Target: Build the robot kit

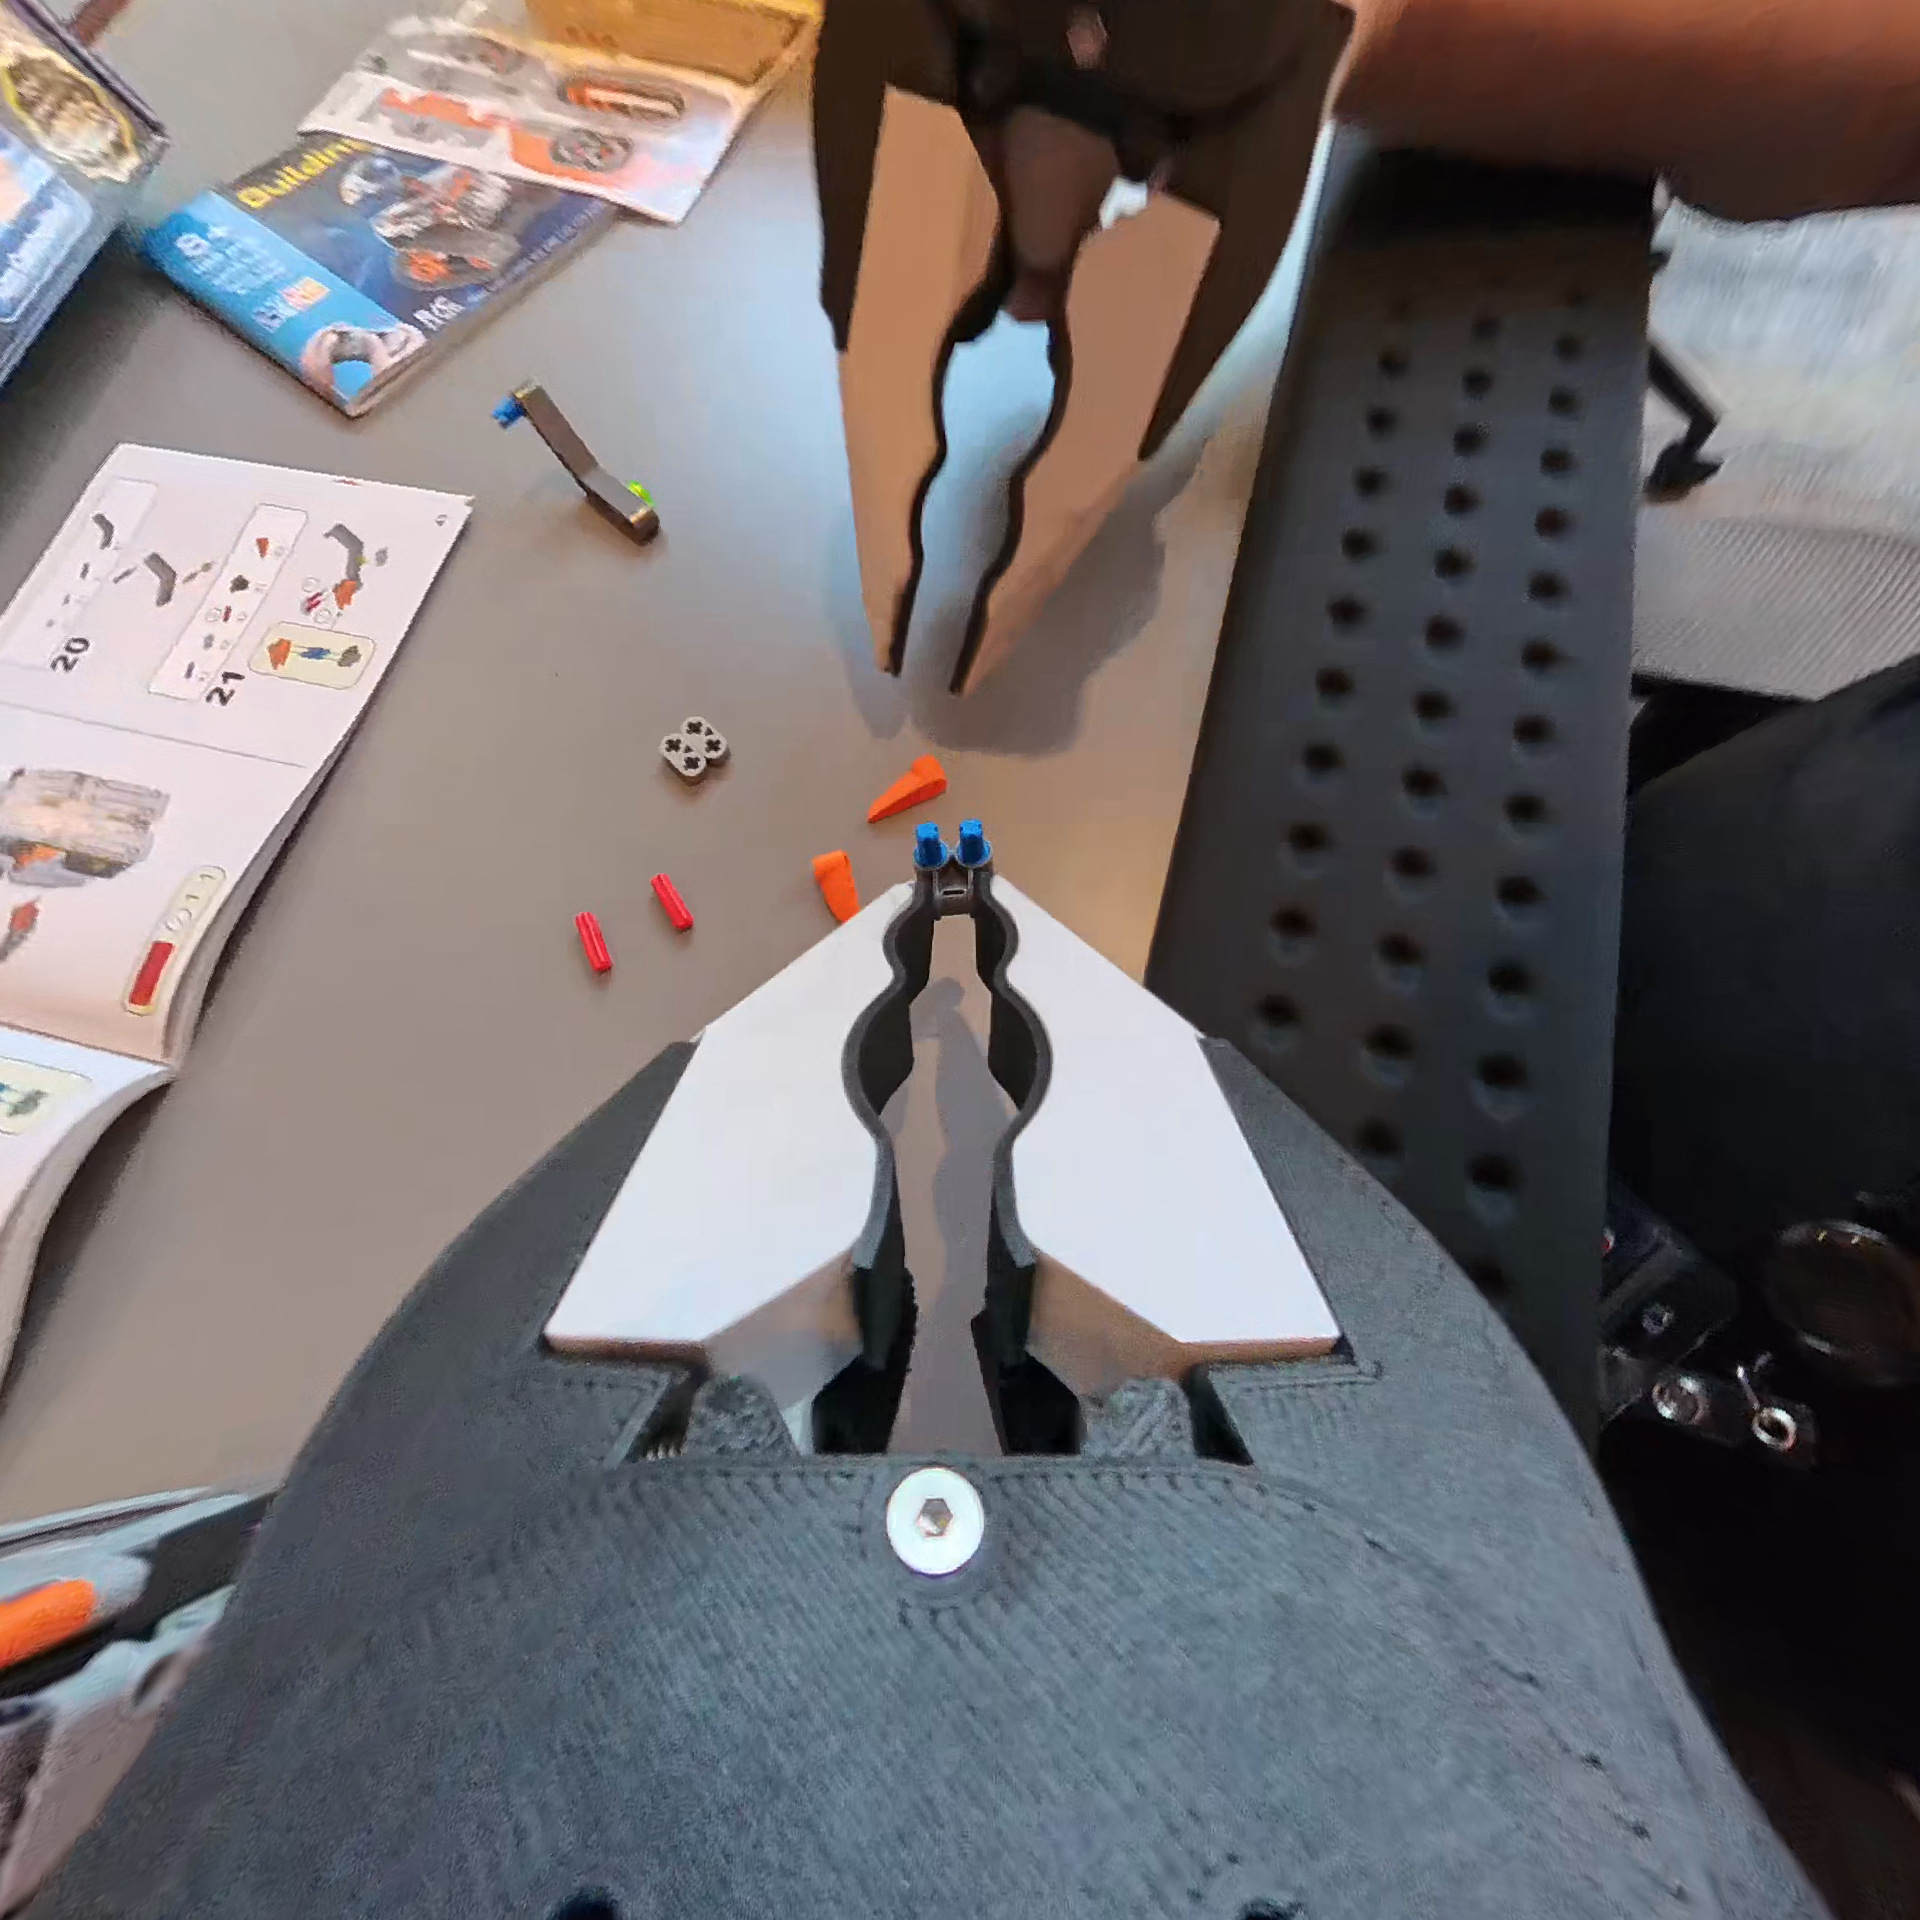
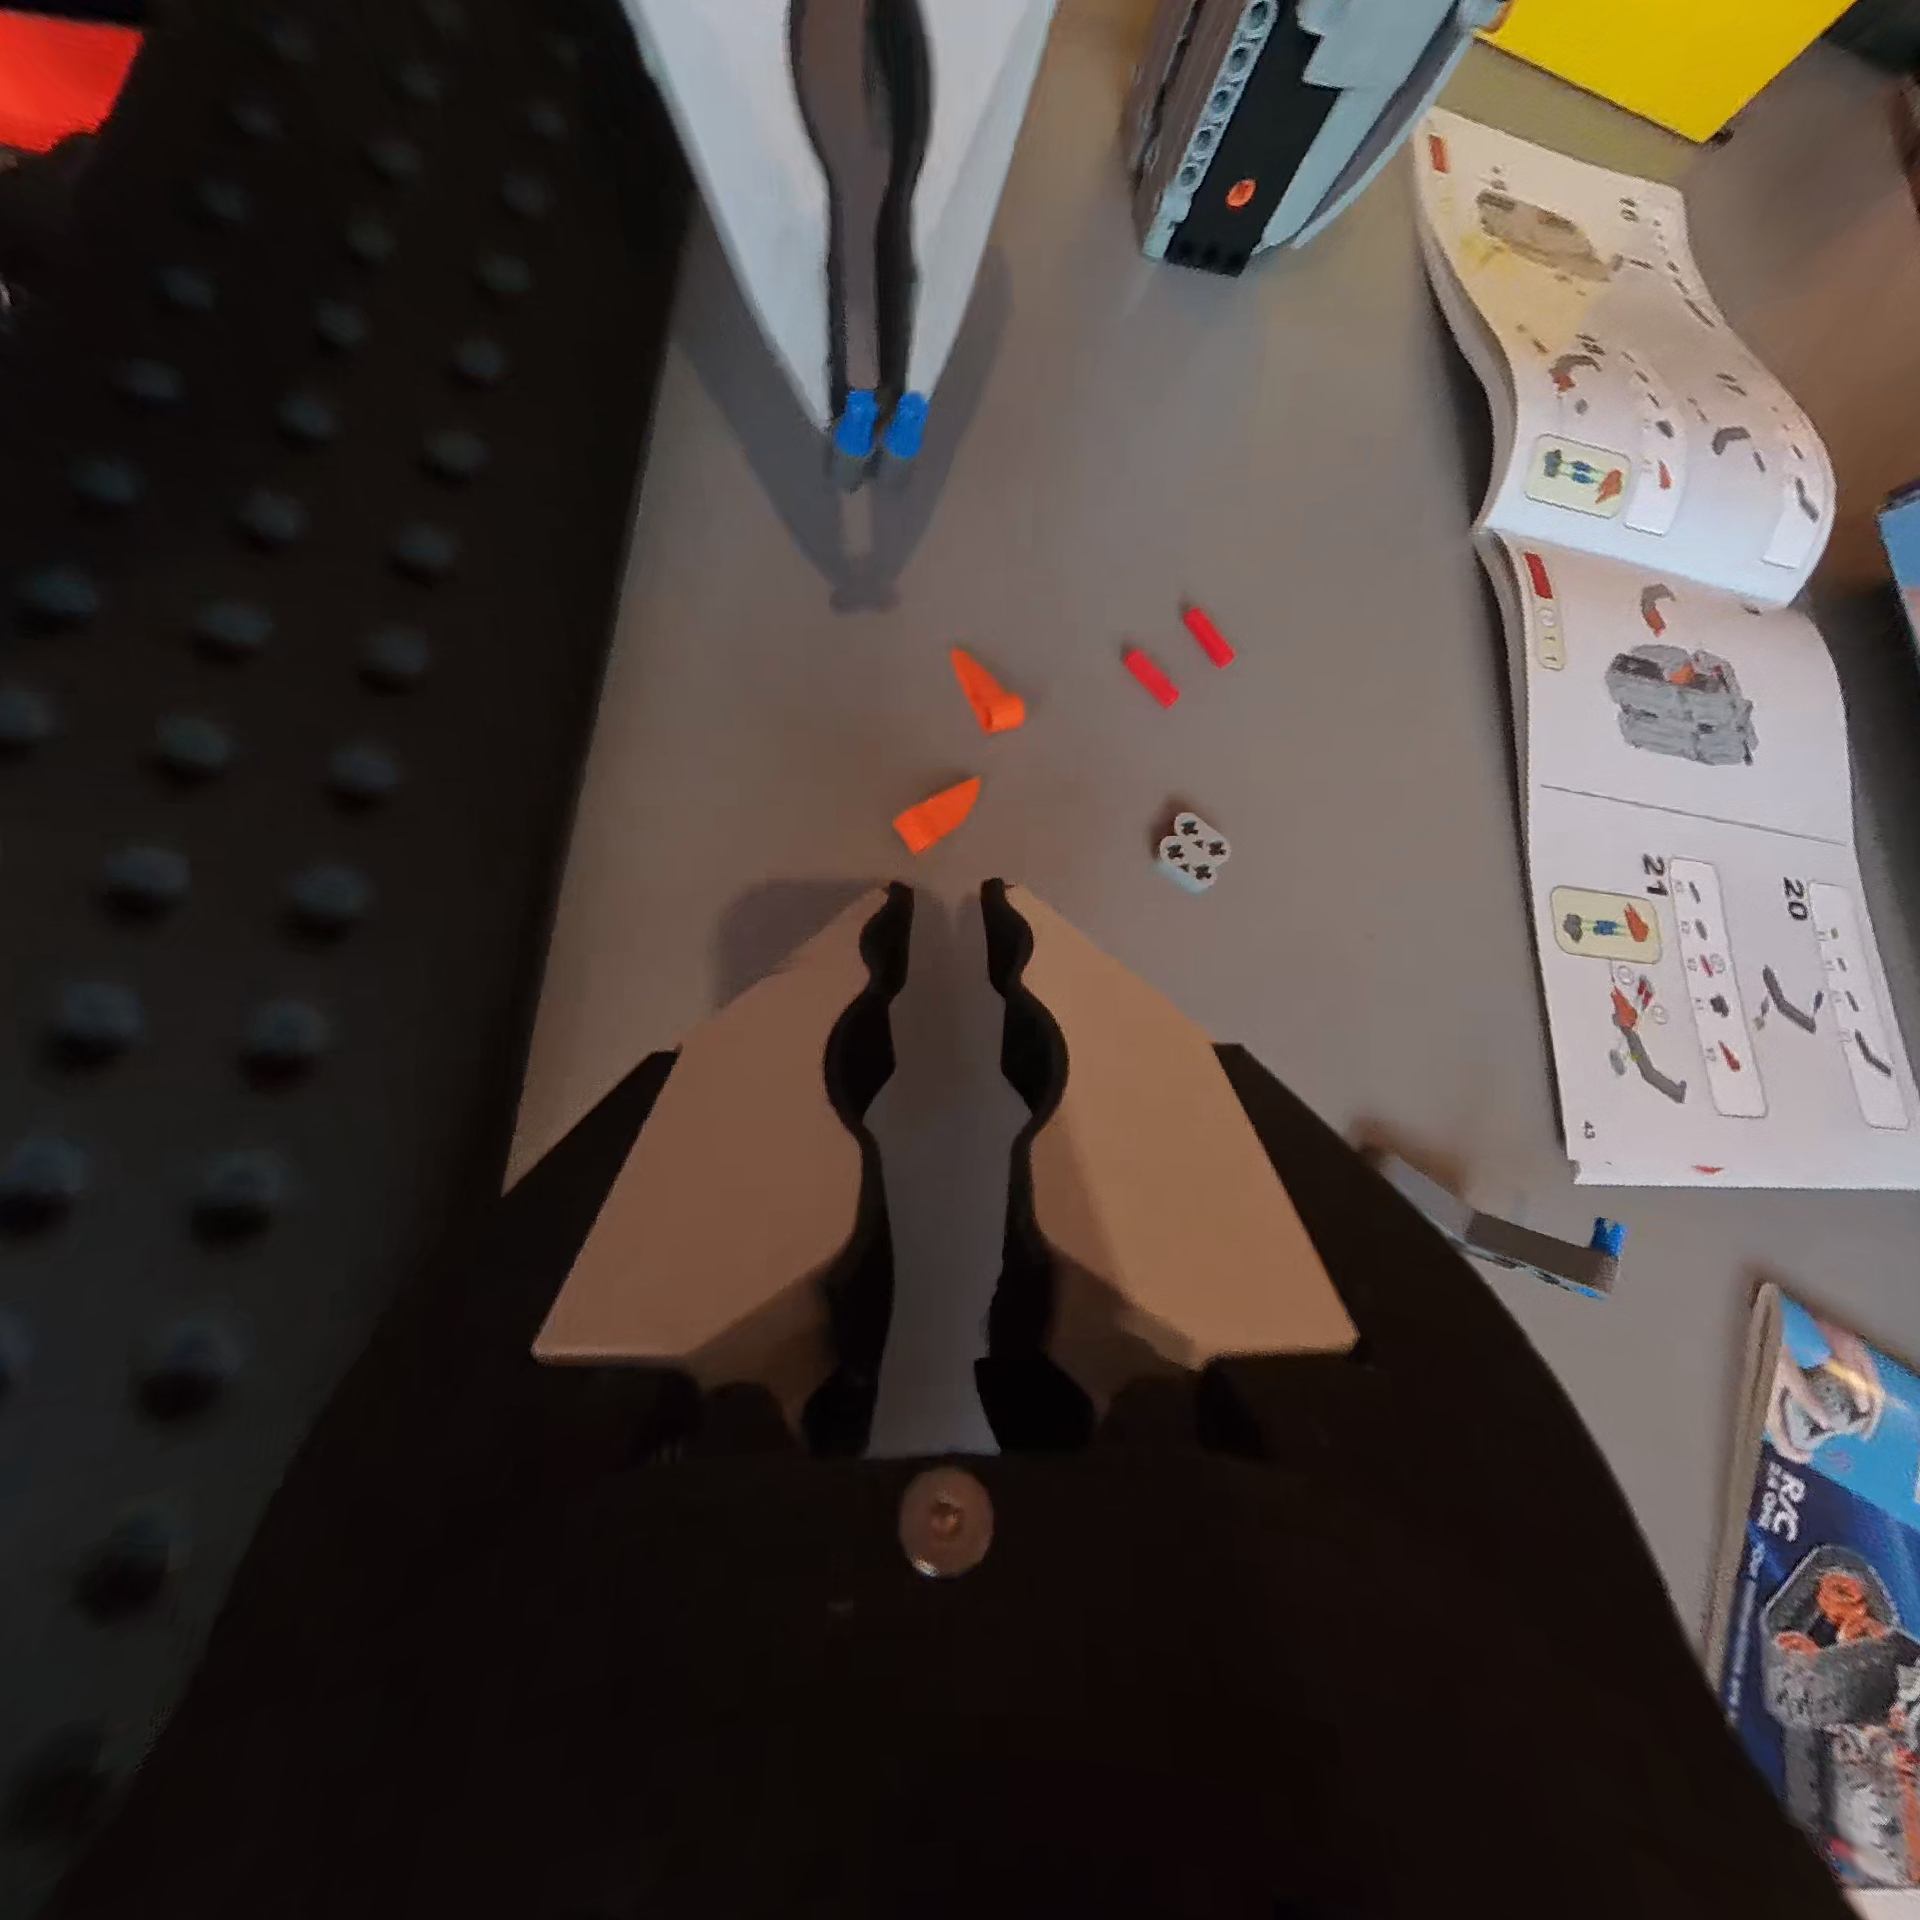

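Two blue pins on a small grey connector [image 1: 951, 868], pinched at the very tips of the left gripper [image 1: 953, 902] above the grey table [image 1: 520, 644]; likely light, rigid, slick plastic, best held by the grey body. Right gripper [image 2: 945, 896] slightly parted, empty, near an orange wedge [image 2: 937, 814]. No containers visible.

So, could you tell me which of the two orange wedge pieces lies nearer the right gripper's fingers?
The orange wedge just ahead of the right gripper; the other wedge lies farther.
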